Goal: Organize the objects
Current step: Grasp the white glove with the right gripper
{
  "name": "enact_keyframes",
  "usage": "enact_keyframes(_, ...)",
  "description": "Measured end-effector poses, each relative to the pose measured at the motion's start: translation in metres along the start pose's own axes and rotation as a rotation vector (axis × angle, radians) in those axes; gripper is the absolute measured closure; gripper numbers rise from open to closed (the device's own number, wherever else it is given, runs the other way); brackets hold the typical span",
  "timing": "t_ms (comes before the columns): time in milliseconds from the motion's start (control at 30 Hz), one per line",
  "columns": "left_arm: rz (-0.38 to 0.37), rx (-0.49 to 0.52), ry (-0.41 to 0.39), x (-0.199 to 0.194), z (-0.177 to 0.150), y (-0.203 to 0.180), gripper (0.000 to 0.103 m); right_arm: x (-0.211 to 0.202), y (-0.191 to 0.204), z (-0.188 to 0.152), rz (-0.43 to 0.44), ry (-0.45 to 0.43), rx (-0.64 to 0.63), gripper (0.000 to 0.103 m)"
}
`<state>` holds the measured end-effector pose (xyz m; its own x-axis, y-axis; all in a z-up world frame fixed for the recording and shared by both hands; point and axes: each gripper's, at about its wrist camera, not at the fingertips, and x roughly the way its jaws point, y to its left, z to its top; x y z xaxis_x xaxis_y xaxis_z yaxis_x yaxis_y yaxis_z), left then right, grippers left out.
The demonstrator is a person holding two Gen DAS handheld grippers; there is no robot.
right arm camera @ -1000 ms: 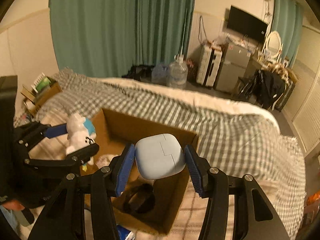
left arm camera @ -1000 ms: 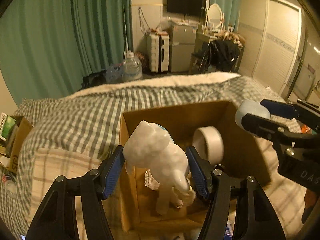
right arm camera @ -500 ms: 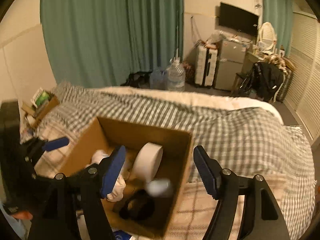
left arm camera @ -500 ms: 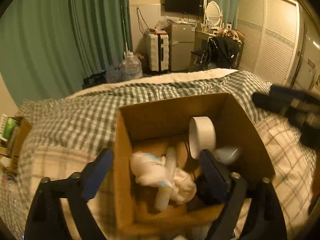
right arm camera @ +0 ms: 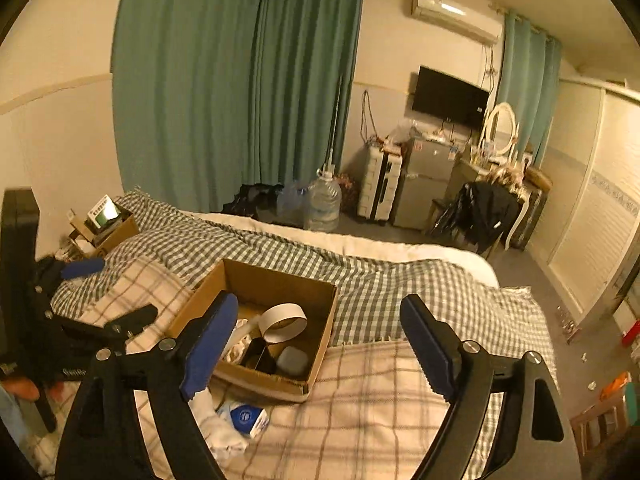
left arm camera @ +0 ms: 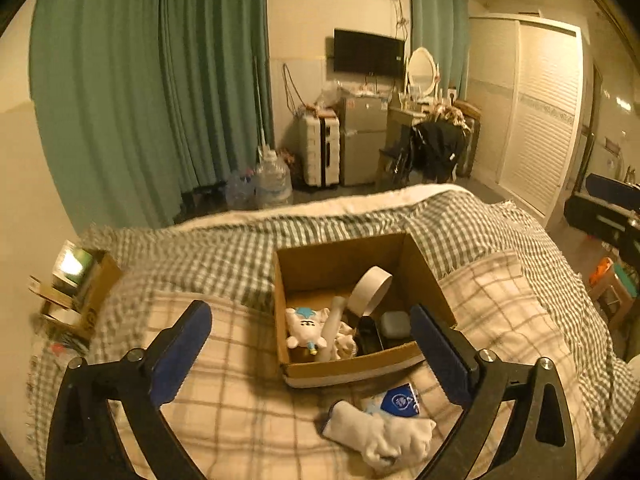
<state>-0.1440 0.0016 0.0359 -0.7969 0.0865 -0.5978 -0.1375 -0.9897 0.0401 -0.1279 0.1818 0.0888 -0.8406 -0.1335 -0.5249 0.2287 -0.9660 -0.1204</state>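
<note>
An open cardboard box (left arm camera: 340, 256) (right arm camera: 280, 280) sits on the bed. Inside lie a white plush toy (left arm camera: 306, 326), a tape roll (left arm camera: 370, 290) (right arm camera: 282, 322), a pale blue-grey case (left arm camera: 395, 324) (right arm camera: 293, 361) and a black object (right arm camera: 256, 354). My left gripper (left arm camera: 312, 354) is open and empty, raised above and in front of the box. My right gripper (right arm camera: 320, 344) is open and empty, above the box's right side. White socks (left arm camera: 376, 434) (right arm camera: 218, 428) and a small blue-and-white packet (left arm camera: 396, 402) (right arm camera: 244, 418) lie on the blanket in front of the box.
The bed has a checked quilt (left arm camera: 224, 256) and a plaid blanket (right arm camera: 380, 400). A box of clutter (left arm camera: 74, 288) stands at the bed's left. Water jugs (right arm camera: 322, 204), a suitcase, fridge, chair and wardrobe stand beyond the bed.
Both grippers opened: the plush toy and the blue-grey case dropped into the box. Both grippers then pulled back and up, away from the box.
</note>
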Motion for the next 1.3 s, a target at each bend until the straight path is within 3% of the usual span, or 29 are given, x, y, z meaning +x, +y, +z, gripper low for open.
enact_keyframes(200, 0.009, -0.010, -0.023, -0.046, -0.017, 0.005, 0.000, -0.040, 0.016, -0.012, 0.017, -0.030, -0.011, 0.014)
enact_keyframes(367, 0.003, -0.061, -0.003, -0.048, -0.056, 0.011, 0.000, -0.041, 0.032, -0.037, 0.029, 0.004, -0.027, 0.006)
enact_keyframes(467, 0.018, -0.089, 0.024, -0.033, -0.080, 0.012, 0.000, -0.025, 0.041, -0.061, 0.042, 0.034, -0.031, 0.003)
enact_keyframes(567, 0.101, -0.117, 0.047, -0.015, -0.101, 0.012, 0.000, 0.001, 0.051, -0.088, 0.052, 0.078, -0.027, 0.003)
enact_keyframes(800, 0.189, -0.165, 0.102, 0.018, -0.130, 0.032, 0.000, 0.067, 0.081, -0.134, 0.159, 0.201, -0.084, 0.003)
enact_keyframes(1100, 0.186, -0.202, 0.180, 0.043, -0.150, 0.045, 0.000, 0.144, 0.118, -0.195, 0.256, 0.449, -0.134, 0.003)
enact_keyframes(1167, 0.178, -0.213, 0.197, 0.046, -0.152, 0.045, 0.000, 0.151, 0.119, -0.199, 0.254, 0.481, -0.134, 0.025)
enact_keyframes(1300, 0.163, -0.230, 0.202, 0.042, -0.152, 0.043, 0.000, 0.141, 0.114, -0.197, 0.240, 0.451, -0.126, 0.039)
